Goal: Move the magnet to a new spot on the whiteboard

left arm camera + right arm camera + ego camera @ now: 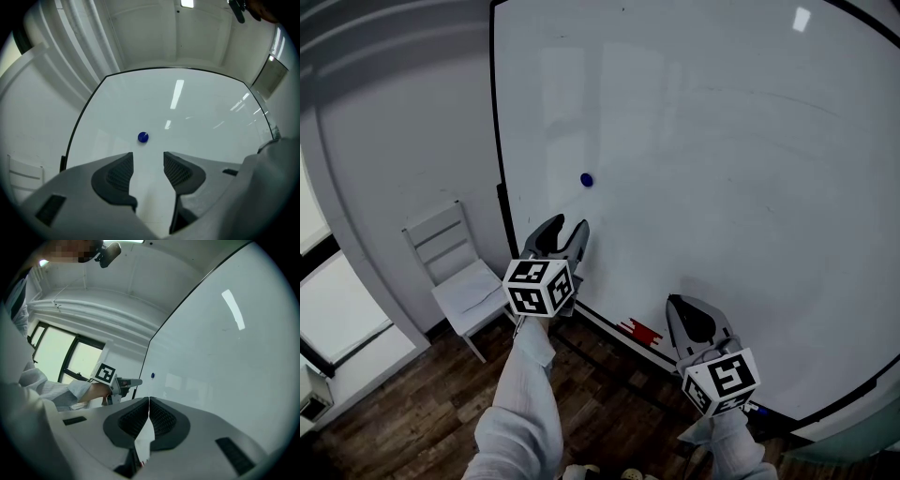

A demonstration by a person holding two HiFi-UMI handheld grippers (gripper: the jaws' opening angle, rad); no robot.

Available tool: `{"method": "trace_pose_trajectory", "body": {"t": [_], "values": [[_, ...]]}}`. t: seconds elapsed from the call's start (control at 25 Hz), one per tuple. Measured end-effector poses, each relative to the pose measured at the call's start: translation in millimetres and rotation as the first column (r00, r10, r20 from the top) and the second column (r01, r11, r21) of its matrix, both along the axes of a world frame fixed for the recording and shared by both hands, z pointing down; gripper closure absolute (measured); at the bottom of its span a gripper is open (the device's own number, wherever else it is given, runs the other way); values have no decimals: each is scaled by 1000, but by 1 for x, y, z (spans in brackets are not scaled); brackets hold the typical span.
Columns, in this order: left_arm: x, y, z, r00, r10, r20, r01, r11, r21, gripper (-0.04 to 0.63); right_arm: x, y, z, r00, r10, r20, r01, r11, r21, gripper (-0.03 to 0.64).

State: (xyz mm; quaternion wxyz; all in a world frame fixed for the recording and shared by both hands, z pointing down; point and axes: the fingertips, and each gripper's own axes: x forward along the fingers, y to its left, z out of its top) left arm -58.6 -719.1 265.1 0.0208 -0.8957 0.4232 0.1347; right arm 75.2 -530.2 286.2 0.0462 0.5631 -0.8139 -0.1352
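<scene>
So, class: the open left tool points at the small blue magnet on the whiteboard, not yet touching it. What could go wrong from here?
1. The magnet is small and sits against the whiteboard. The left tool could close beside it, or its tips could scrape the board.
2. The magnet is still ahead of the open jaws, so a slightly skewed approach might clip its edge and knock it off.
3. A shallow pinch could let it slip and fall during the move.
</scene>
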Motion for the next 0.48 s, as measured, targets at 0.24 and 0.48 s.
{"method": "trace_pose_trajectory", "body": {"t": [0.24, 0.48], "values": [[-6, 22, 19, 1000, 12, 10, -12, 1000, -28, 399, 2, 12, 7, 1000, -4, 17, 4, 1000, -9, 589], [-8, 48, 38, 999, 26, 42, -24, 998, -53, 399, 9, 20, 16, 997, -4, 71, 5, 1000, -24, 589]]}}
